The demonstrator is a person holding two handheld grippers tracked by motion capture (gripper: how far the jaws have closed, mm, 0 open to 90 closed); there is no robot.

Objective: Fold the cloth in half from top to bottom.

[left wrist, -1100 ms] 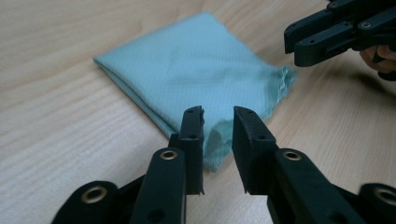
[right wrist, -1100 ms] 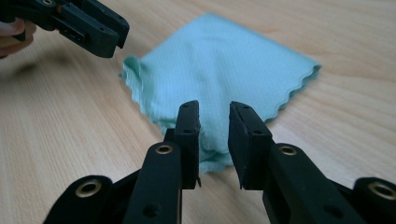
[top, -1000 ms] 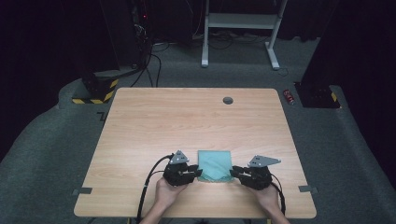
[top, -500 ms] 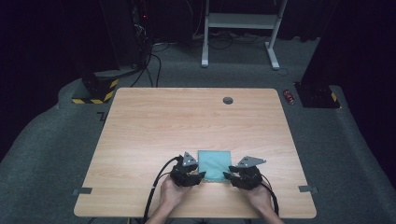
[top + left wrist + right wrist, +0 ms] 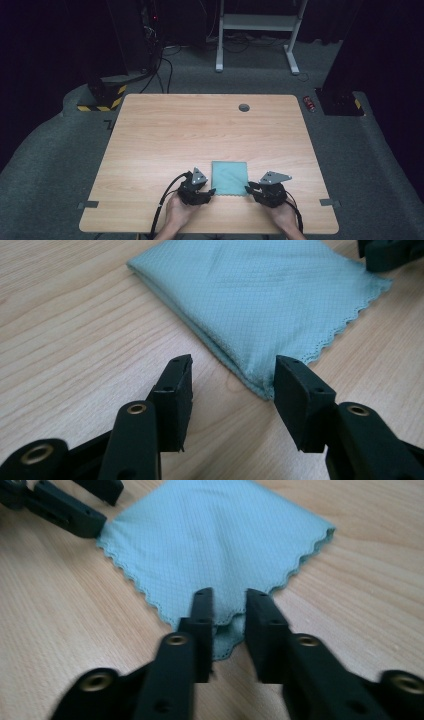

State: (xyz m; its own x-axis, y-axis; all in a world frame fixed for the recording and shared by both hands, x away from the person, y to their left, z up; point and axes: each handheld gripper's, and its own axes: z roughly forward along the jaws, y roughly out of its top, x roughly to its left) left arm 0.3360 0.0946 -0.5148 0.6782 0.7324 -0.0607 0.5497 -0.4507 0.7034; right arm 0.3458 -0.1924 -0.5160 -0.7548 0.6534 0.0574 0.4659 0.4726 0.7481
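1. Two grippers are working one folded teal cloth [image 5: 230,178] that lies flat at the near middle of the counter [image 5: 200,130]. It looks like a folding job, since the cloth is already a neat doubled rectangle with a scalloped edge.

2. Left gripper [image 5: 208,192] is at the cloth's near-left corner. In the left gripper view the jaws stand about half open and have just been opening. The corner of the cloth [image 5: 260,305] pokes into the gap next to one pad, but nothing is pinched, so no hold there.

3. Right gripper [image 5: 248,188] is at the near-right corner. In the right gripper view the jaws are narrow and have just been closing, with the cloth [image 5: 215,540] corner tucked between them. There's a sliver of gap on one side, so I can't tell for sure that it's clamped yet, though I'd guess it's close to a grip.

4. Progress, as I read it: at least one fold is done, going by the layered edge in the left gripper view. Next would be getting both near corners gripped and carrying them to the far edge for another fold. The left one needs to close first.

5. Containers: none on the counter. Apart from the cloth there's a small round grommet [image 5: 244,107] at the far side.
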